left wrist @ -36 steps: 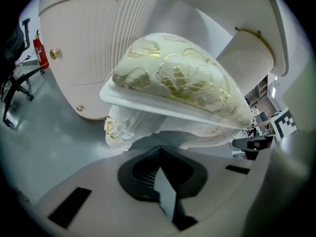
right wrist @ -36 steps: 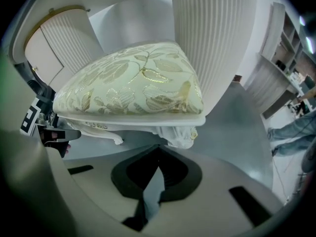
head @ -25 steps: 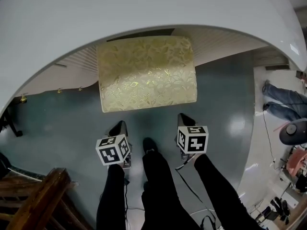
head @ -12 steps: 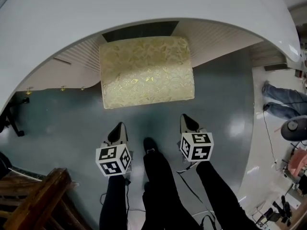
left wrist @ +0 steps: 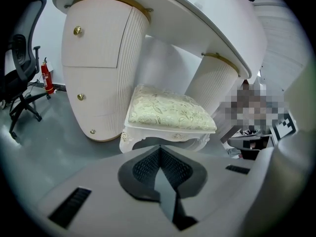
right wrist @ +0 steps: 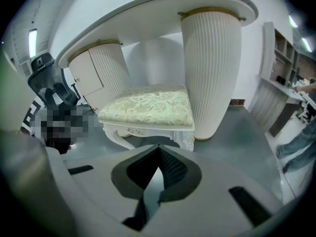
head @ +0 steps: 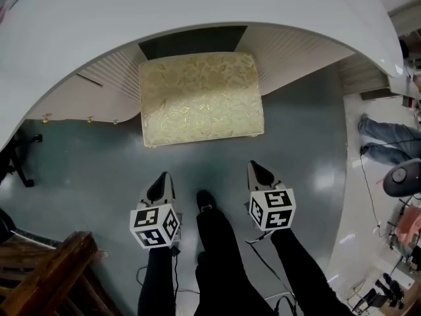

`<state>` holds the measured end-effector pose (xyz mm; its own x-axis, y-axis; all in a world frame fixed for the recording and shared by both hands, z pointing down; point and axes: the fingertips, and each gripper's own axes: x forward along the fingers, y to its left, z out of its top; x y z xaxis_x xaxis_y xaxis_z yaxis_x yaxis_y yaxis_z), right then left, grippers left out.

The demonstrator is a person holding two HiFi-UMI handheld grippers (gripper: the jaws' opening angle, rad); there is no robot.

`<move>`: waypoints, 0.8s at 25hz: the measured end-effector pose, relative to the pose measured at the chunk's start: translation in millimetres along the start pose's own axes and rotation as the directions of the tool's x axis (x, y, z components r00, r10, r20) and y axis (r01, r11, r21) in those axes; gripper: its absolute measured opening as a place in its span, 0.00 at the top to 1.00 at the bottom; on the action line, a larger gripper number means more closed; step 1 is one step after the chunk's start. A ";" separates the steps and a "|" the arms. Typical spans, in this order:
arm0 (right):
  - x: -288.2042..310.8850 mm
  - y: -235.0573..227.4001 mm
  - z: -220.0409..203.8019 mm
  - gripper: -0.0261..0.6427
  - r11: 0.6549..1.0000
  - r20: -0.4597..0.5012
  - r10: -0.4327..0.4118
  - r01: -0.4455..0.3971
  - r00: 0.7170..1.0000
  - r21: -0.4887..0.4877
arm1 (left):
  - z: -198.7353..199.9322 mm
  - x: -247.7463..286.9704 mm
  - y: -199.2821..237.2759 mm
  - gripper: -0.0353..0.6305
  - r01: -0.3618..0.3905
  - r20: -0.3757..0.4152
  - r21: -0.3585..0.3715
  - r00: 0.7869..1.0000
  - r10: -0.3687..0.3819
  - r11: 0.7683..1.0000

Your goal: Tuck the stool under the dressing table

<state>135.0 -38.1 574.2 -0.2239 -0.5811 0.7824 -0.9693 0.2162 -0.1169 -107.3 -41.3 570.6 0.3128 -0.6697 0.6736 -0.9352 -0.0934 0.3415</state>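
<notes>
While both tools hang short of it in the head view, the stool (head: 200,97) sits partly beneath the dressing table (head: 197,5), long side running left to right. The left gripper (head: 163,178) and right gripper (head: 255,168) touch nothing.

Left gripper view: jaws pressed together, empty, stool ahead between the pedestals (left wrist: 98,68).

Right gripper view: jaws likewise closed, empty.

No word, number or brand is legible; before the stool (head: 200,97), the cube (head: 155,226) on the left gripper (head: 163,178) and the cube (head: 272,209) on the right gripper (head: 255,168) bear only black-and-white square patterns.
</notes>
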 end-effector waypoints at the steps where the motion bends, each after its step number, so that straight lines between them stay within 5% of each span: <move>1: -0.7 -0.2 -0.5 0.96 1.000 0.000 -0.001 0.001 1.000 -0.002 | -1.1 -1.4 0.7 0.94 -0.001 0.002 -0.006 1.000 0.001 1.000; 20: 3.0 6.5 -12.2 0.96 1.000 -0.022 -0.003 0.003 1.000 -0.027 | -1.2 -9.1 12.4 0.94 -0.014 -0.001 -0.030 1.000 0.014 0.999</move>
<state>129.2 -28.9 583.2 -0.2184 -0.5644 0.7960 -0.9669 0.2355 -0.0983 -121.6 -35.5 569.5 0.2997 -0.6703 0.6788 -0.9342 -0.0620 0.3512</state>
